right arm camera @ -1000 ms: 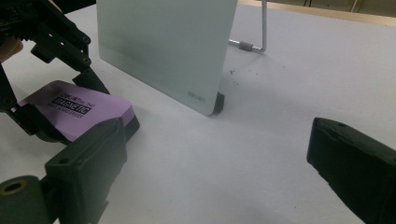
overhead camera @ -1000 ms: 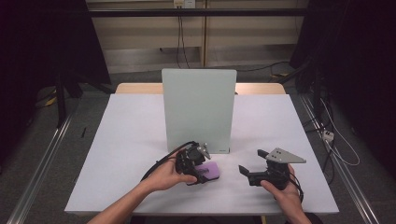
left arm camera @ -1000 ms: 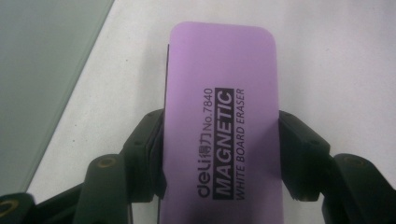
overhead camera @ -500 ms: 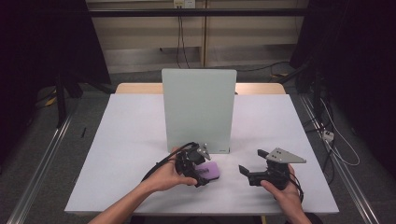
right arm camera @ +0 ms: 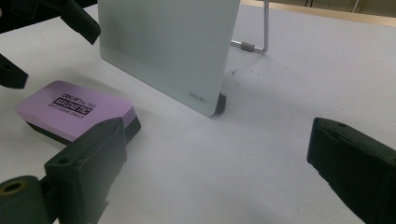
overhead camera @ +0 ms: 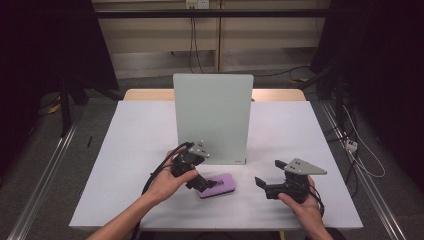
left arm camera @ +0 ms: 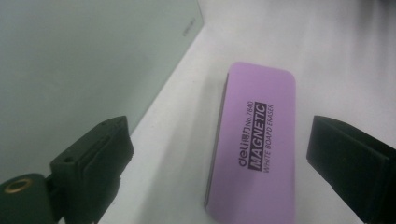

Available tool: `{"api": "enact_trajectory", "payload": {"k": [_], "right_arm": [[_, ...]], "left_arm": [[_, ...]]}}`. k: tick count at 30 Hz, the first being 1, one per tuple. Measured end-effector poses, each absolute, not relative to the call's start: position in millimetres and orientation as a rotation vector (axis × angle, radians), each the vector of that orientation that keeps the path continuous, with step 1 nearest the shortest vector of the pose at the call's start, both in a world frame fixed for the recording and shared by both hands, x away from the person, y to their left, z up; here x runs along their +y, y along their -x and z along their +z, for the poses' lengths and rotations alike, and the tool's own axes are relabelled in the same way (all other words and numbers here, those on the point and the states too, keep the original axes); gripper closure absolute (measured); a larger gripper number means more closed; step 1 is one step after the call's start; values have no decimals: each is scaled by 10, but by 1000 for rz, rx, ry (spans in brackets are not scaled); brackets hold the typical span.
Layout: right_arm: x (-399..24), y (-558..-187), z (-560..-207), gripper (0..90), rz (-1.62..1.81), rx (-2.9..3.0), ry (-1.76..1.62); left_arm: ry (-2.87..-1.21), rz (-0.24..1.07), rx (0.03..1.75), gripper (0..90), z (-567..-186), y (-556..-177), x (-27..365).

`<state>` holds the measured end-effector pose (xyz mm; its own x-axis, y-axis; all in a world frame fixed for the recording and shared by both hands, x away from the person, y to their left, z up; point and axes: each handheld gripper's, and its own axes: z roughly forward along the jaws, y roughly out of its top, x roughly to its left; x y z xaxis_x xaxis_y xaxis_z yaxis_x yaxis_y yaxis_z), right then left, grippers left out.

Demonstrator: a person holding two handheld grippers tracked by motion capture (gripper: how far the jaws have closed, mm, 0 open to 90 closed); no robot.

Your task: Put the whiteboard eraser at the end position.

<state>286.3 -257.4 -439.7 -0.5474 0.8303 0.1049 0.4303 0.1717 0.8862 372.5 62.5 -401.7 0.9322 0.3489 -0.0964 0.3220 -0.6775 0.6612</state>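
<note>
Altogether, the table point(overhead camera: 125, 165) carries two things: one purple eraser point(overhead camera: 219, 185) and one upright white board point(overhead camera: 214, 117) on a stand. The eraser lies flat near the front edge, just in front of the board's lower edge and a little left of its right corner, printed face up. Two hand-held grippers are in play, one per hand. The left hand-held gripper point(overhead camera: 200, 182) hangs over the eraser's left end; its jaws have just been opening and now stand spread, with the eraser point(left arm camera: 259, 144) lying between them but clear of both pads. The right hand-held gripper point(overhead camera: 265, 175) rests well to the right of the eraser, pointing left, its jaws also spread with nothing between them.
</note>
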Motion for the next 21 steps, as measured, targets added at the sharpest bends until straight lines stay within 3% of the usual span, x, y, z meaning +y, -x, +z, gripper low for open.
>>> {"api": "enact_trajectory", "payload": {"k": [5,21], "right_arm": [[-2578,-2862,-4397,46,1337,2050,-1195],[-2582,-2862,-4398,47,1331,2045,-1199]], "left_arm": [[-2269,182,567,62,-4031,-3716,808],[-2032,309,716,63,-4068,-3427,1374]]}}
